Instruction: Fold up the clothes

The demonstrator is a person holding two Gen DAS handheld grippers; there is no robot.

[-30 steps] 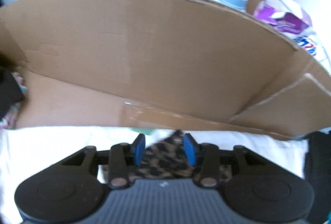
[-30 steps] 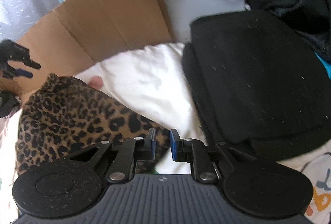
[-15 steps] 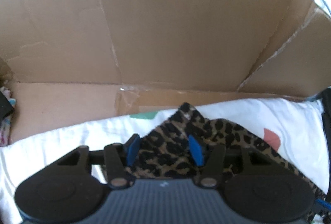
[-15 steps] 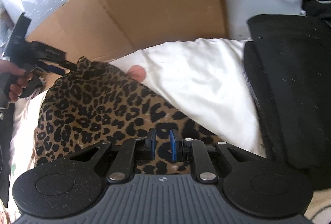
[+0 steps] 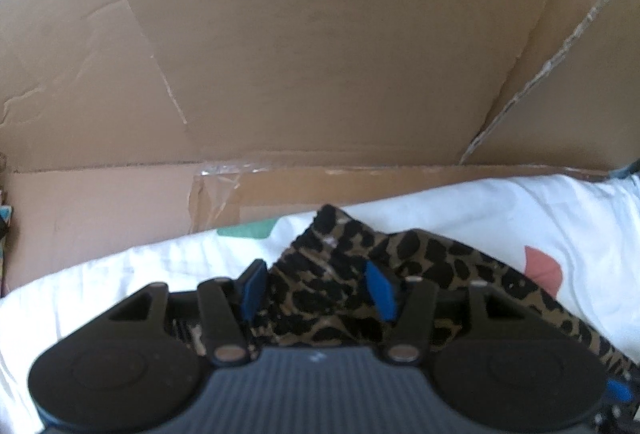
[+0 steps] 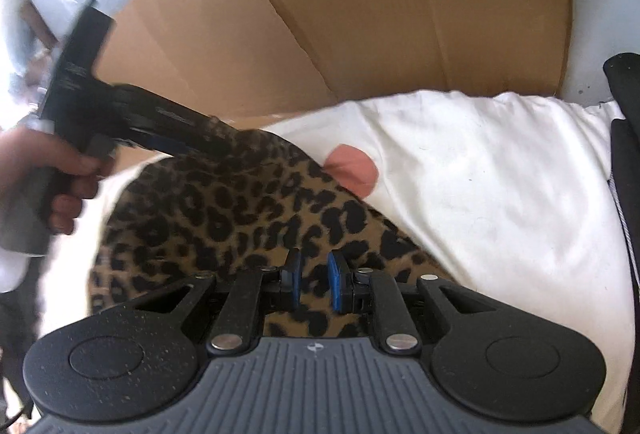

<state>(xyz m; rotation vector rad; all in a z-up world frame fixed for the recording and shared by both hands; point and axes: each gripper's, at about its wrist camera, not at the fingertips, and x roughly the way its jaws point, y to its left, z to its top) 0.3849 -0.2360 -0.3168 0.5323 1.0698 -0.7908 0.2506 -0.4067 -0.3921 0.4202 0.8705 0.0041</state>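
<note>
Cardboard (image 5: 320,33) backs a white sheet (image 6: 480,173); on it lies the leopard cloth (image 6: 240,218). Its peaked corner sits between the opening jaws of the left gripper (image 5: 316,286), apparently untouched. The right gripper (image 6: 314,280), narrowly parted, seems to pinch the cloth's near edge, contact hidden.

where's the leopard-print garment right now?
The leopard-print garment lies on the white sheet in front of the cardboard, left of centre in the right wrist view. The right gripper pinches its near edge; the left gripper, opening, straddles its far corner.
</note>
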